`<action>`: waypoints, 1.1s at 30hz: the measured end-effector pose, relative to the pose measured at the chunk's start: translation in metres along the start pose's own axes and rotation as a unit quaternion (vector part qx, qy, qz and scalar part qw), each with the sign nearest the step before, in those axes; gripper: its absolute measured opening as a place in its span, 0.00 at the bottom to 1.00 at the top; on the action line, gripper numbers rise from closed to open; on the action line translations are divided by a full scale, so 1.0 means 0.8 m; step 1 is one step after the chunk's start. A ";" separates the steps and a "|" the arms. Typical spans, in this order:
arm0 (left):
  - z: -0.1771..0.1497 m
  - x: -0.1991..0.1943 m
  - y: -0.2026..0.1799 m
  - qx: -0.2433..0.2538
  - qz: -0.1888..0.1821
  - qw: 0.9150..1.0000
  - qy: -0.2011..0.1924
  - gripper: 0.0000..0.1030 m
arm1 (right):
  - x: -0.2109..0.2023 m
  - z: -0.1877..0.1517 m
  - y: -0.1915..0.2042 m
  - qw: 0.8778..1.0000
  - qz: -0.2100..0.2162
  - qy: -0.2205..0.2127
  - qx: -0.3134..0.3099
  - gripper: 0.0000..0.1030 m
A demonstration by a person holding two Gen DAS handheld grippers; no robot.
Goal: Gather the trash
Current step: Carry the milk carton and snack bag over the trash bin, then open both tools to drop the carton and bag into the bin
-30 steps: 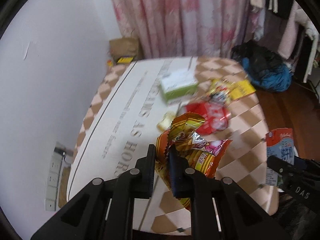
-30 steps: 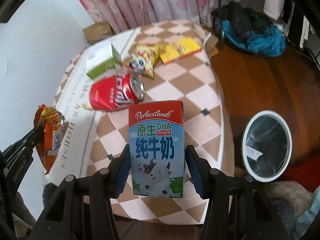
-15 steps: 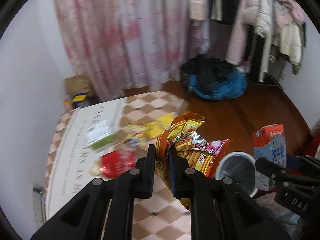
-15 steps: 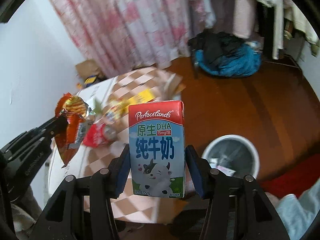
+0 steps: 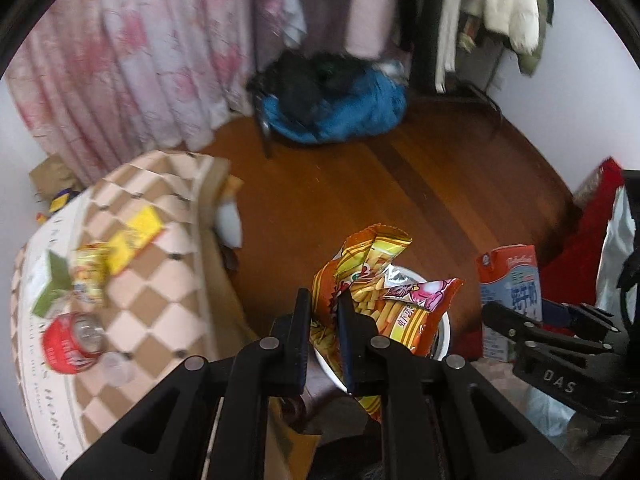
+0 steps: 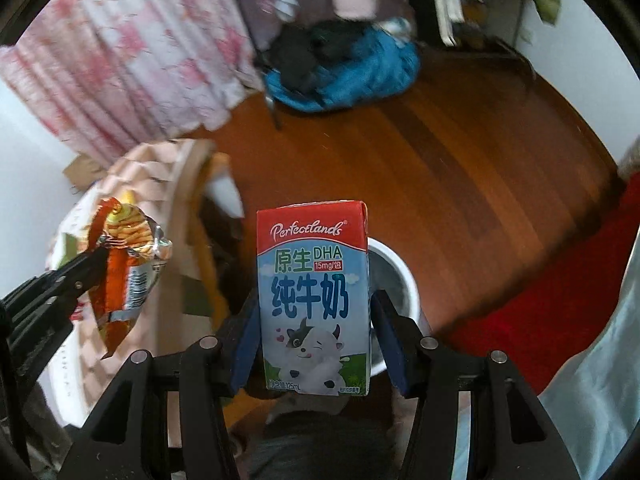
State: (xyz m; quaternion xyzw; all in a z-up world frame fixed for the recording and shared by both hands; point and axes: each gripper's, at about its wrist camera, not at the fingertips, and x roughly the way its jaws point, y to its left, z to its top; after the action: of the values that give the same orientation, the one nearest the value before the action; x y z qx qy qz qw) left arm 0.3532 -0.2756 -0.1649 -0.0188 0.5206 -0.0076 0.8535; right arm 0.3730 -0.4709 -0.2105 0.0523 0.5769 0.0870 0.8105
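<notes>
Above the white bin, right gripper clamps milk carton

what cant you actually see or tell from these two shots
- Bin inside: right wrist view, the milk carton covers most of it; left wrist view, the snack bag does.
- Table litter: both views, motion blur smears the labels.
- Right tongs: left wrist view, cut off by the edge.
- Whether the carton is empty: sealed, not visible.
</notes>
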 end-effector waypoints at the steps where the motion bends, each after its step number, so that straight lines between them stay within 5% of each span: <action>1: -0.001 0.012 -0.007 0.004 -0.001 1.000 0.007 0.10 | 0.016 0.000 -0.013 1.000 -0.005 0.010 0.007 0.54; 12: -0.011 0.137 -0.044 0.013 -0.017 0.995 0.097 0.10 | 0.154 -0.011 -0.090 0.995 -0.011 0.084 0.061 0.54; 19: -0.010 0.155 -0.056 0.017 -0.038 0.992 0.121 0.16 | 0.190 -0.021 -0.110 0.991 -0.004 0.103 0.081 0.55; 21: -0.009 0.151 -0.058 0.011 -0.043 0.992 0.122 0.28 | 0.195 -0.019 -0.109 0.991 0.003 0.109 0.084 0.55; 23: -0.007 0.146 -0.057 0.010 -0.041 0.992 0.118 0.58 | 0.194 -0.017 -0.107 0.990 -0.001 0.110 0.084 0.70; 24: -0.007 0.145 -0.056 0.009 -0.040 0.993 0.114 0.60 | 0.189 -0.016 -0.105 0.991 -0.005 0.108 0.082 0.79; 27: -0.007 0.133 -0.051 0.007 -0.031 0.994 0.109 0.71 | 0.175 -0.014 -0.101 0.991 -0.021 0.104 0.078 0.82; 29: -0.005 0.127 -0.048 0.007 -0.025 0.994 0.105 0.97 | 0.166 -0.013 -0.099 0.991 -0.025 0.104 0.077 0.92; 33: -0.004 0.109 -0.040 0.008 -0.009 0.996 0.089 0.97 | 0.141 -0.015 -0.089 0.991 -0.066 0.107 0.054 0.99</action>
State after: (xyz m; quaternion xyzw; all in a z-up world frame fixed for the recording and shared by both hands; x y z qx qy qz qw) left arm 0.3902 -0.3103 -0.2425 -0.0156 0.5944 -0.0211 0.8037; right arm 0.4034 -0.5179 -0.3323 0.0488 0.6665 0.0073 0.7439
